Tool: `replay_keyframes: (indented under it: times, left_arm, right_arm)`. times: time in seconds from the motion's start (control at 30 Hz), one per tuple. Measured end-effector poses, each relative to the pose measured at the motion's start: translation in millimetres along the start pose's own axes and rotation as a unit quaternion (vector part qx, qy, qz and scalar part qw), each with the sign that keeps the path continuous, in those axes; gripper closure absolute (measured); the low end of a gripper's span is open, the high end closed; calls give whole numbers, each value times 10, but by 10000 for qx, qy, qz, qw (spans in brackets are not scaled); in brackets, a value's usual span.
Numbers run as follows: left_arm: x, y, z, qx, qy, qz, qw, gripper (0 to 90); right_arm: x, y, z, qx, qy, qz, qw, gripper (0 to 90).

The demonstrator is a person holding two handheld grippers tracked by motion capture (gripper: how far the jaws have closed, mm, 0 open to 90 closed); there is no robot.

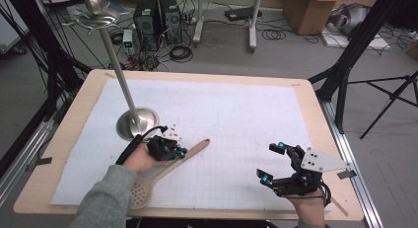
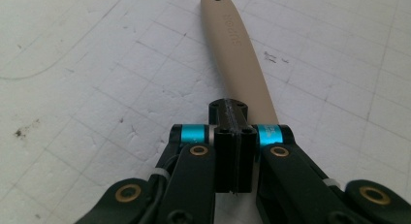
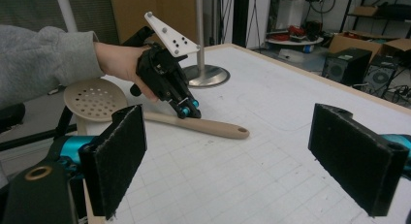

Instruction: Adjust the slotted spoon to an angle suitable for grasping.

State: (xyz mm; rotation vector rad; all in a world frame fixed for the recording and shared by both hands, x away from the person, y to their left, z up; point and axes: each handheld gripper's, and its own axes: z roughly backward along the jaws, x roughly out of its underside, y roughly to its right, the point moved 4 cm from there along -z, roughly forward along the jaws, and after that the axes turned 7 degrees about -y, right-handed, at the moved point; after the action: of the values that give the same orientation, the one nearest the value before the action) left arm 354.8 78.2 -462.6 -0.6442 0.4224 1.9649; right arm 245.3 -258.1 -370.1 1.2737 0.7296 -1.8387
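The left gripper (image 1: 178, 151) is clamping its jaws shut on the spoon (image 1: 162, 171) handle, mid-length, near the table's (image 1: 315, 119) front-left edge. The right gripper (image 1: 274, 162) is waiting wide open and empty near the front-right corner. With the slotted bowl hanging out past the front edge, the spoon is likely to pivot in that narrow pinch and swing or slip on lifting.

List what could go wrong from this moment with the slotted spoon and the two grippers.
The left gripper looks shut on the slotted spoon partway along its handle, so the perforated head overhanging the table's near edge may swing or slip if lifted. The stand's base sits close behind; a raised handle might knock it. The right gripper hangs open, offering no support.
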Motion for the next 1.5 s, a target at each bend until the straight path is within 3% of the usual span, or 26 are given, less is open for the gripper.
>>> replay_keyframes:
  times: [0.13,0.33,0.47,0.77,1.03,1.27,1.37,1.5]
  left_arm:
    - [-30,45,-20,33,-16,-58,10000,895]
    - [-117,177,-74,105,-49,-386,9992,895]
    - [-117,177,-70,134,-88,-445,9989,894]
    - [-149,158,34,-4,147,-267,9995,895]
    - [-137,191,231,-129,162,-156,9997,890]
    - [-111,268,374,-94,150,50,9998,792]
    - [-82,284,414,-97,131,220,9996,728]
    - [-30,308,454,-129,168,289,9994,626]
  right_arm:
    - [-1,-3,-12,-12,-6,3,10000,128]
    - [-2,0,-2,-2,4,14,10000,128]
    - [-5,3,14,11,45,22,10000,128]
    - [0,6,6,26,12,14,10000,128]
    - [1,7,6,32,7,19,10000,128]
    - [5,16,-7,34,3,57,10000,128]
    - [10,6,-10,12,-42,13,10000,128]
    - [3,7,-13,14,-17,43,10000,128]
